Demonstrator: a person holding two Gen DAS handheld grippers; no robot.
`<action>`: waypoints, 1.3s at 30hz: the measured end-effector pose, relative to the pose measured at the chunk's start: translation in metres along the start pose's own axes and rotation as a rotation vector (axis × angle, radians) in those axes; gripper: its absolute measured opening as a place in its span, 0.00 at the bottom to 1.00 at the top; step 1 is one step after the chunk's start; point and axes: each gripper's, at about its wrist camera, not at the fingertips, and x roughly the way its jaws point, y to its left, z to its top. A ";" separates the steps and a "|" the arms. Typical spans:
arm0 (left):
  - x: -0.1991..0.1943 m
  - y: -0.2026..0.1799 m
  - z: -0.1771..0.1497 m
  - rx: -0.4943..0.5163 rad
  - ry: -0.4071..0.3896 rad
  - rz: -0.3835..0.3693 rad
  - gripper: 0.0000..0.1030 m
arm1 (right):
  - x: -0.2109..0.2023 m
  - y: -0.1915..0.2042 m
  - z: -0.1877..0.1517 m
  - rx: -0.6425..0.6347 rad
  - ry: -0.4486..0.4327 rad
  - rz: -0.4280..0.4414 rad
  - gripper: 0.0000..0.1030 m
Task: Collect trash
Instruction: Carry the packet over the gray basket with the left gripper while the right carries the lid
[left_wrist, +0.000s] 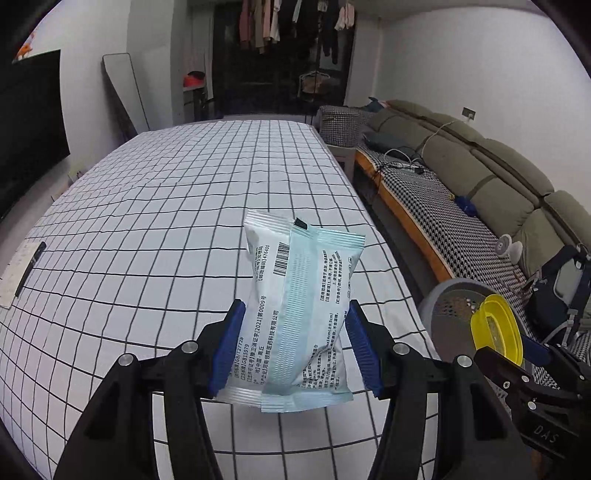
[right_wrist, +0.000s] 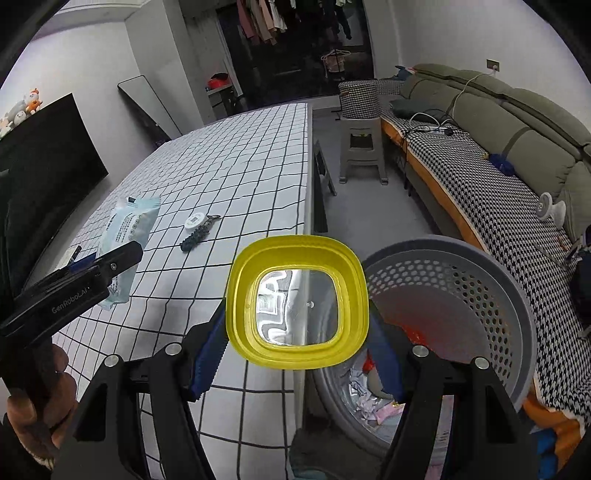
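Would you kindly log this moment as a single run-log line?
left gripper: shut on wipes packet | right gripper: shut on yellow lid | basket: beside table, holds trash

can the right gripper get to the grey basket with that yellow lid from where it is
Probably yes. The right gripper holds the yellow lid beside the table edge, and the grey perforated basket stands open-topped just past it, with nothing between them.

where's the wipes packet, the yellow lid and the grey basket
wipes packet (left_wrist: 299, 306), left wrist view, middle of its printed back
yellow lid (right_wrist: 297, 302), right wrist view, its clear centre panel
grey basket (right_wrist: 476, 291), right wrist view, perforated inner wall
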 end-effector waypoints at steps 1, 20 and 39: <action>0.000 -0.007 -0.003 0.011 0.002 -0.010 0.53 | -0.004 -0.005 -0.004 0.009 -0.004 -0.008 0.66; 0.002 -0.130 -0.035 0.217 0.047 -0.187 0.53 | -0.053 -0.117 -0.064 0.213 -0.046 -0.141 0.66; 0.046 -0.191 -0.044 0.296 0.150 -0.197 0.53 | -0.030 -0.180 -0.068 0.291 0.023 -0.164 0.66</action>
